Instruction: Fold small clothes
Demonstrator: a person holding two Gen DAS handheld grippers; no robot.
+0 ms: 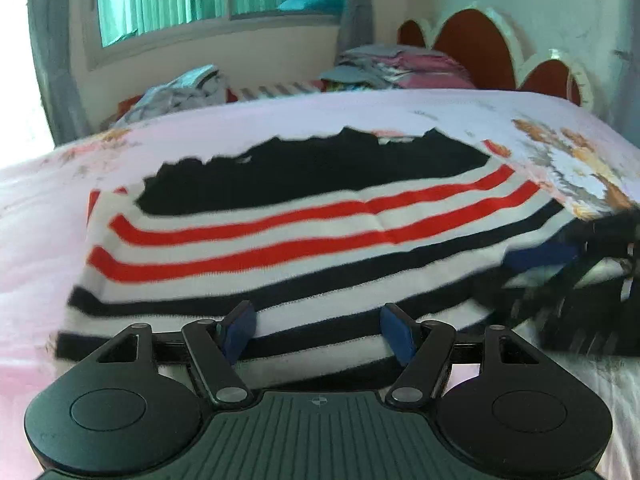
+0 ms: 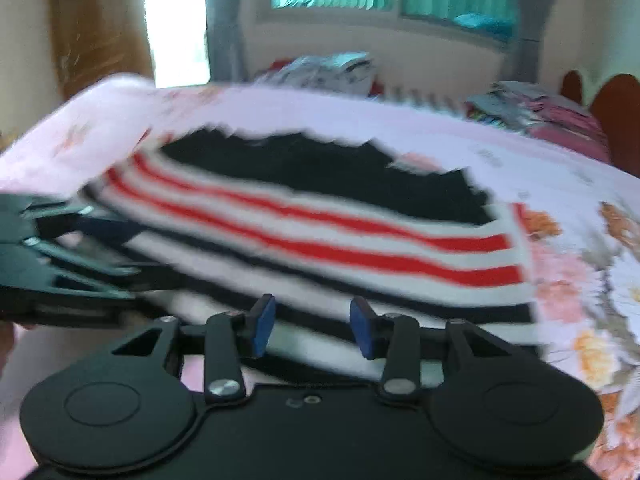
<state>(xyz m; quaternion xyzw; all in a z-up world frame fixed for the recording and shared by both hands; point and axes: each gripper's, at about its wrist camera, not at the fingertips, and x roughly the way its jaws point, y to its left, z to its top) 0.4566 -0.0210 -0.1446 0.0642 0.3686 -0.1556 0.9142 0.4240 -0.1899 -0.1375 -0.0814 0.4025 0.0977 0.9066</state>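
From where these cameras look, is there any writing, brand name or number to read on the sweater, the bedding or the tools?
No readable words or numbers in either view.
Left gripper: a small round crosshair mark on its body, a symbol and no letters.
Striped sweater: stripes only; a pale tag at the neck is too blurred to read.
Floral bedsheet: flower print, no text.
Folded clothes at the back: too far and blurred to tell.

Home bedroom: bed (image 1: 360, 112), headboard (image 1: 476, 44), curtains (image 1: 60, 40).
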